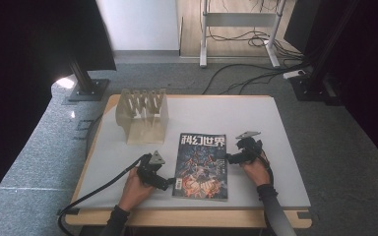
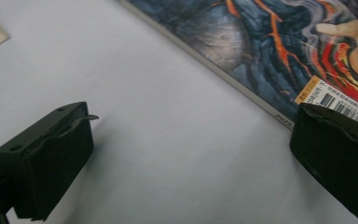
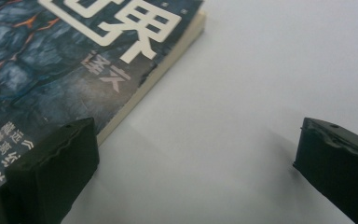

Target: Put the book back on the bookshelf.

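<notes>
My 2 grippers, left (image 1: 170, 183) and right (image 1: 228, 158), gape beside the magazine (image 1: 202, 167) titled 科幻世界; the far-left wooden rack (image 1: 142, 116) holds nothing.

White-topped table (image 1: 236, 113) with wooden edge, magazine (image 1: 201, 167) lying flat near its front middle, beige slotted wooden rack (image 1: 143, 117) standing behind and left of the magazine, well apart from it
</notes>
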`<control>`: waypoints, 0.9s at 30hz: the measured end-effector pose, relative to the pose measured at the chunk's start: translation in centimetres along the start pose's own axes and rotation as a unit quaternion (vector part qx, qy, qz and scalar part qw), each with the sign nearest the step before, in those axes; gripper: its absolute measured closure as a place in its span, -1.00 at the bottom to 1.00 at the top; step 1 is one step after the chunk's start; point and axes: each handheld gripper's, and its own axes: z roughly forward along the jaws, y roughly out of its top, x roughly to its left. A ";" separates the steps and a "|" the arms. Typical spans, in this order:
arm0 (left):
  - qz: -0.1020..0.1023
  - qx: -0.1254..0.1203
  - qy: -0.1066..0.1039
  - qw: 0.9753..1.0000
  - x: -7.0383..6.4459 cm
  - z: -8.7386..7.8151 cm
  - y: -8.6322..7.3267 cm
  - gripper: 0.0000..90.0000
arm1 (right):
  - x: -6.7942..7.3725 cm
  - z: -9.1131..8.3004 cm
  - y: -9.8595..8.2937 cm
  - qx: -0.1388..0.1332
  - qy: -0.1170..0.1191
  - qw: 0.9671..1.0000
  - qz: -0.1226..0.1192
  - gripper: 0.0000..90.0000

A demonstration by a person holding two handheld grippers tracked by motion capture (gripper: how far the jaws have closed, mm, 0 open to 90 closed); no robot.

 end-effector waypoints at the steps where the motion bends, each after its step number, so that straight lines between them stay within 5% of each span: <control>1: 0.001 -0.001 -0.003 1.000 -0.2 0.0 0.0 -1.00 | 0.0 0.2 0.2 0.000 -0.001 1.000 0.002 -1.00; 18: 0.035 0.000 -0.034 0.999 -3.1 0.8 0.9 -1.00 | 0.2 2.4 2.6 -0.010 -0.008 1.000 0.009 -0.93; 27: 0.025 0.008 -0.025 0.999 -1.6 0.7 0.9 -1.00 | 0.1 1.1 3.0 -0.012 0.024 1.000 0.003 -0.88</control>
